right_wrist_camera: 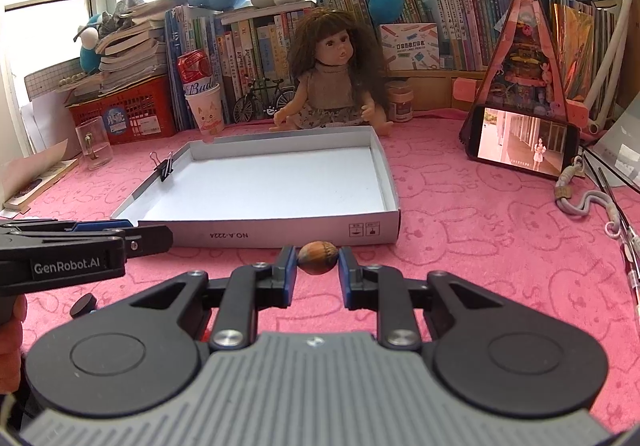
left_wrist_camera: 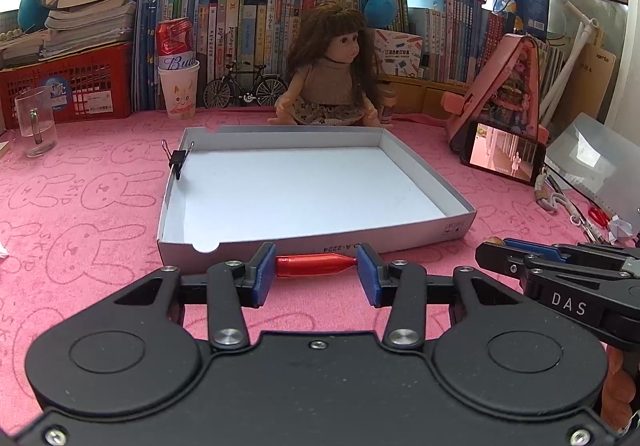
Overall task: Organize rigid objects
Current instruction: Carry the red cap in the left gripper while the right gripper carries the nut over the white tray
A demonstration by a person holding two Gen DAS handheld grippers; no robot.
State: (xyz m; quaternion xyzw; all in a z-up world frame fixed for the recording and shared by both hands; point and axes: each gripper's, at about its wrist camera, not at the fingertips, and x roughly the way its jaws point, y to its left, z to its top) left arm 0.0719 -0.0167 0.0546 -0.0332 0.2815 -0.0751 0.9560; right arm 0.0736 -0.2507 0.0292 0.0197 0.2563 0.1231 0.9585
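My left gripper (left_wrist_camera: 316, 266) is shut on a small red tube (left_wrist_camera: 314, 265), held crosswise between its blue pads just in front of the near wall of a shallow white cardboard box lid (left_wrist_camera: 420, 236). My right gripper (right_wrist_camera: 318, 264) is shut on a brown acorn-like nut (right_wrist_camera: 317, 263), also just before the box lid (right_wrist_camera: 280, 236). The lid holds nothing inside; a black binder clip (left_wrist_camera: 177, 162) (right_wrist_camera: 164, 168) is clamped on its left wall. Each gripper appears at the edge of the other's view, side by side.
A pink rabbit-print cloth (left_wrist_camera: 92, 230) covers the table. A doll (left_wrist_camera: 332, 74) sits behind the box. A phone (left_wrist_camera: 504, 156) leans at the right, with a lanyard and pens near it. A glass mug (left_wrist_camera: 36, 122), a paper cup (left_wrist_camera: 179, 90), a red crate and books line the back.
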